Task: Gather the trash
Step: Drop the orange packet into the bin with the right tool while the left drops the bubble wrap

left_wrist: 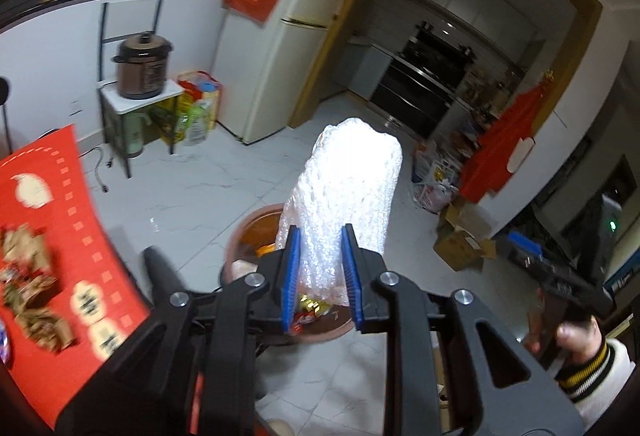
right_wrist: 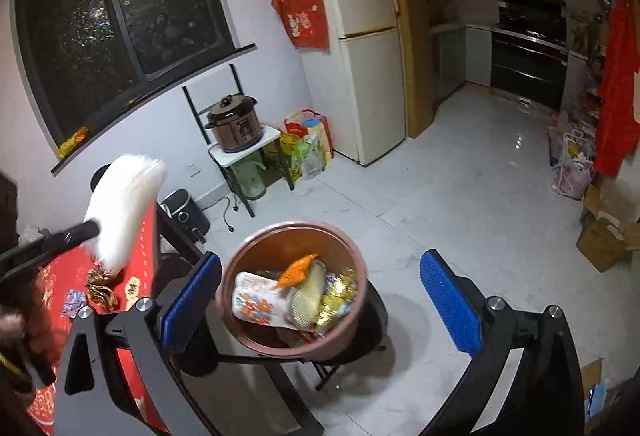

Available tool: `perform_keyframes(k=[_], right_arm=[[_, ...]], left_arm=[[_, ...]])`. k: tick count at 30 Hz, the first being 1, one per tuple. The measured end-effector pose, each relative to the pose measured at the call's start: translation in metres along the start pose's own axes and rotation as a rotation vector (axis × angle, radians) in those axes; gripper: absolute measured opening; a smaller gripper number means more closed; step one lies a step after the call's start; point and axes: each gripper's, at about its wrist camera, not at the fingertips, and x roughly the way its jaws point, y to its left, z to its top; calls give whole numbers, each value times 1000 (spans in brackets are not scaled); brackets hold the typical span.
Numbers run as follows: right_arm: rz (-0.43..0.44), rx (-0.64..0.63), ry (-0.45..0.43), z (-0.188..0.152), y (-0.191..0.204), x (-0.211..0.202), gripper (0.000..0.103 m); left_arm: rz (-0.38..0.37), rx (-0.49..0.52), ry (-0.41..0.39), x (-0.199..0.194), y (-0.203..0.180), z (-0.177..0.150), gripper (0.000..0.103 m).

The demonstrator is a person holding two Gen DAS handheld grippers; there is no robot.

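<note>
My left gripper (left_wrist: 320, 256) is shut on a white bubble-wrap sheet (left_wrist: 344, 191) and holds it upright above the brown round trash bin (left_wrist: 248, 232). In the right wrist view the bubble wrap (right_wrist: 124, 207) shows at the left, over the red-clothed table (right_wrist: 68, 272), in the left gripper (right_wrist: 80, 230). My right gripper (right_wrist: 320, 292) is open and empty, its blue pads on either side of the bin (right_wrist: 256, 248), which holds several wrappers (right_wrist: 296, 292). Brown crumpled wrappers (left_wrist: 28, 276) lie on the red table (left_wrist: 80, 236).
The bin sits on a black stool (right_wrist: 372, 328) beside the table. A shelf with a brown pressure cooker (right_wrist: 236, 123), bags (right_wrist: 308, 147) and a cream fridge (right_wrist: 360, 55) stand by the far wall. Cardboard boxes (right_wrist: 604, 236) lie at the right. The floor is white tile.
</note>
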Motion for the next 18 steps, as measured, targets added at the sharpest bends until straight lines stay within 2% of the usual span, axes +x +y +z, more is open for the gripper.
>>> perform_keyframes(k=[1,2,3,5,6,10,11,16,18], right_arm=[[-3,2,2,-1,-4,-1,98],[-10,5,4,-2,-11,-1,98],[-14,9,5,-2,-16,0,98],[-17,20,9,-2,-26,3,98],[-17,25,10,-3,-28,4,98],[6,42,17,-3,-33,12,98],[12,42,19,-2,-31,13,98],[77,27,24,3,-16,25,98],[102,16,24,6,-9,29,98]], left_arm=[[-8,5,1,8,-5,3,30],[-17,11,3,20,-13,9,40],[-21,12,2,26,-16,12,58],[-42,11,-15,36,-25,20,78],[-36,18,-30,37,-29,23,83],[-8,37,-45,32,-34,27,87],[5,34,-54,27,-31,27,92],[85,-16,-73,-5,-2,23,93],[137,-40,-97,-29,15,18,94]])
